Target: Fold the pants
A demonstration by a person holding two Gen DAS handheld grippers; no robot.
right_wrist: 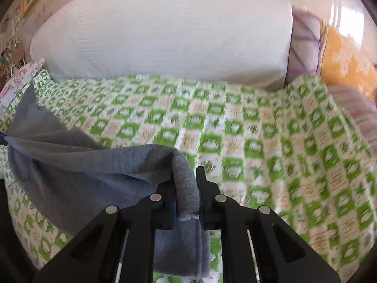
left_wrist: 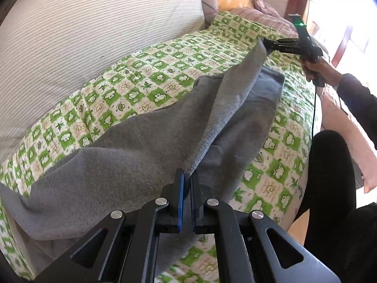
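Grey fleece pants [left_wrist: 146, 141] lie stretched across a green-and-white checked bedspread [left_wrist: 146, 75]. My left gripper [left_wrist: 187, 181] is shut on one end of the pants and lifts the fabric edge. My right gripper [right_wrist: 186, 184] is shut on a thick folded edge of the pants [right_wrist: 82, 165] at the other end; it also shows in the left wrist view [left_wrist: 266, 41], holding the cloth up above the bed. The fabric hangs taut between the two grippers, with a lower layer resting on the bedspread [right_wrist: 235, 129].
A large white striped pillow [left_wrist: 89, 35] lies along the far side of the bed, also in the right wrist view [right_wrist: 165, 30]. Purple [right_wrist: 304, 47] and orange [right_wrist: 346, 66] cushions sit at the head. The person's dark-trousered leg [left_wrist: 329, 188] stands by the bed's edge.
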